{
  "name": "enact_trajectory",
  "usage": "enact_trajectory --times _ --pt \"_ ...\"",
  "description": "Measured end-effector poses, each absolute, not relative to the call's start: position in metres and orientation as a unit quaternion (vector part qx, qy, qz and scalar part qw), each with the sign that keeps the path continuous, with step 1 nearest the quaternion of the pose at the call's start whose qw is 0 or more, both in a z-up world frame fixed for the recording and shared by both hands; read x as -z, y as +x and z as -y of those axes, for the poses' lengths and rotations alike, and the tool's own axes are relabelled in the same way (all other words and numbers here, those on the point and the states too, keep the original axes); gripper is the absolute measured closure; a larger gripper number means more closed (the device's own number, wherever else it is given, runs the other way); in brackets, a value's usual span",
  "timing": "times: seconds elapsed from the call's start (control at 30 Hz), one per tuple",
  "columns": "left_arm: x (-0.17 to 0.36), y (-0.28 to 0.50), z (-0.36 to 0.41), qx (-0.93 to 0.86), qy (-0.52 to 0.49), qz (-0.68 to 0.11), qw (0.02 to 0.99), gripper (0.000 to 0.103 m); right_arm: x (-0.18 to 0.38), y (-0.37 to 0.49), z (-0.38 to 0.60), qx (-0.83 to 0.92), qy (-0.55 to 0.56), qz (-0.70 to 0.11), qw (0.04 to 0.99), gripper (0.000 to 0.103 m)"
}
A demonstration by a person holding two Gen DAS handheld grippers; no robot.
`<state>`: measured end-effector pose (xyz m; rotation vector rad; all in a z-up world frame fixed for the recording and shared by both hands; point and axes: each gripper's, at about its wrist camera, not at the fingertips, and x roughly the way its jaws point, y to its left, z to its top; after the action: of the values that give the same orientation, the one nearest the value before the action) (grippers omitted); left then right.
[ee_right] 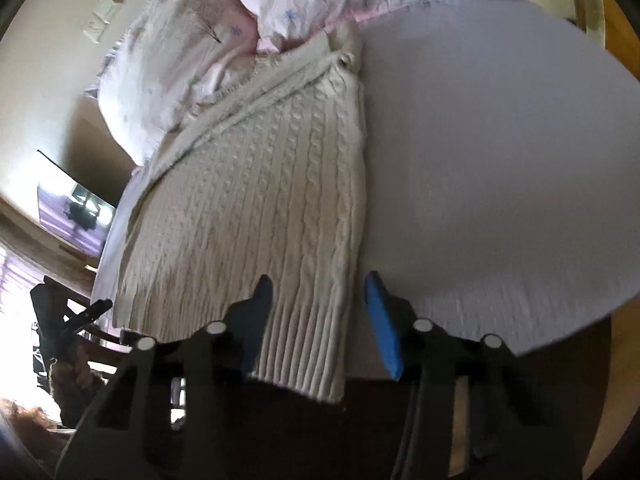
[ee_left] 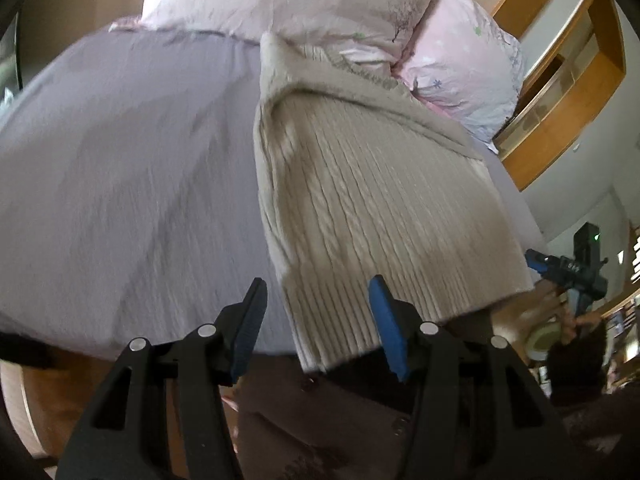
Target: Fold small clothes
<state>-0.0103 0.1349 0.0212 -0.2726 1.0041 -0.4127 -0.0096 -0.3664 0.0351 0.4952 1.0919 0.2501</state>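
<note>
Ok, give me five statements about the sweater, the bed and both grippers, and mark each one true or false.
1. The cable-knit sweater lies on the lavender bedsheet. True.
2. The left gripper is clamped on the sweater's hem. False: its jaws stand apart with nothing between them.
3. The ribbed hem hangs over the near edge of the bed. True.
4. The right gripper is shut. False: it is open and holds nothing.
5. The pink floral pillows sit at the near edge of the bed by the grippers. False: they lie at the far end, beyond the sweater.
</note>
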Motion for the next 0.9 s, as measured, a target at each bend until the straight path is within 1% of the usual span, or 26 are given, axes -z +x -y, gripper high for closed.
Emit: enact_trajectory --times 0.07,0.13,0.17,0.23,0.3,0.4,0.53,0.6,0.63,0.7,0.77,0.83,0.9 --pt "-0.016 -0.018 -0.133 0.205 -0.142 -0.481 0.84 0.051 -0.028 -0.018 0.363 -0.146 0.259 -0.515 0.804 0.078" --pt "-0.013 -0.024 -0.131 0.212 -0.156 -0.477 0.838 0.053 -0.021 -0.023 0.358 -0.174 0.279 -0.517 0.791 0.086" --pt "-0.013 -0.027 -0.131 0.213 -0.162 -0.479 0.836 0.06 -0.018 -0.026 0.355 -0.189 0.288 -0.515 0.785 0.089" --pt "-0.012 -0.03 -0.131 0.209 -0.169 -0.478 0.837 0.066 -0.013 -0.027 0.35 -0.208 0.299 -0.515 0.776 0.096" --pt "-0.008 -0.03 -0.132 0.202 -0.174 -0.484 0.833 0.096 -0.008 -0.026 0.345 -0.222 0.311 -0.508 0.772 0.098" --pt "-0.004 -0.029 -0.138 0.207 -0.207 -0.485 0.824 0.097 -0.014 -0.022 0.348 -0.24 0.339 -0.484 0.771 0.098" --pt "-0.038 -0.021 -0.146 0.236 -0.223 -0.428 0.844 0.097 -0.046 -0.004 0.358 -0.25 0.349 -0.432 0.794 0.098" --pt "-0.06 -0.005 -0.15 0.244 -0.219 -0.396 0.858 0.097 -0.072 0.022 0.363 -0.253 0.349 -0.394 0.812 0.098" --pt "-0.077 0.013 -0.149 0.243 -0.208 -0.372 0.871 0.097 -0.082 0.035 0.365 -0.254 0.349 -0.381 0.818 0.098" --pt "-0.093 0.039 -0.149 0.238 -0.2 -0.345 0.886 0.097 -0.104 0.071 0.37 -0.249 0.345 -0.347 0.836 0.098" --pt "-0.109 0.087 -0.147 0.228 -0.207 -0.319 0.896 0.097 -0.117 0.121 0.373 -0.234 0.349 -0.32 0.849 0.098" --pt "-0.116 0.142 -0.144 0.199 -0.212 -0.297 0.909 0.097 -0.118 0.175 0.377 -0.206 0.359 -0.306 0.857 0.098" --pt "-0.111 0.188 -0.139 0.164 -0.215 -0.287 0.919 0.097 -0.102 0.226 0.377 -0.162 0.365 -0.311 0.863 0.098"
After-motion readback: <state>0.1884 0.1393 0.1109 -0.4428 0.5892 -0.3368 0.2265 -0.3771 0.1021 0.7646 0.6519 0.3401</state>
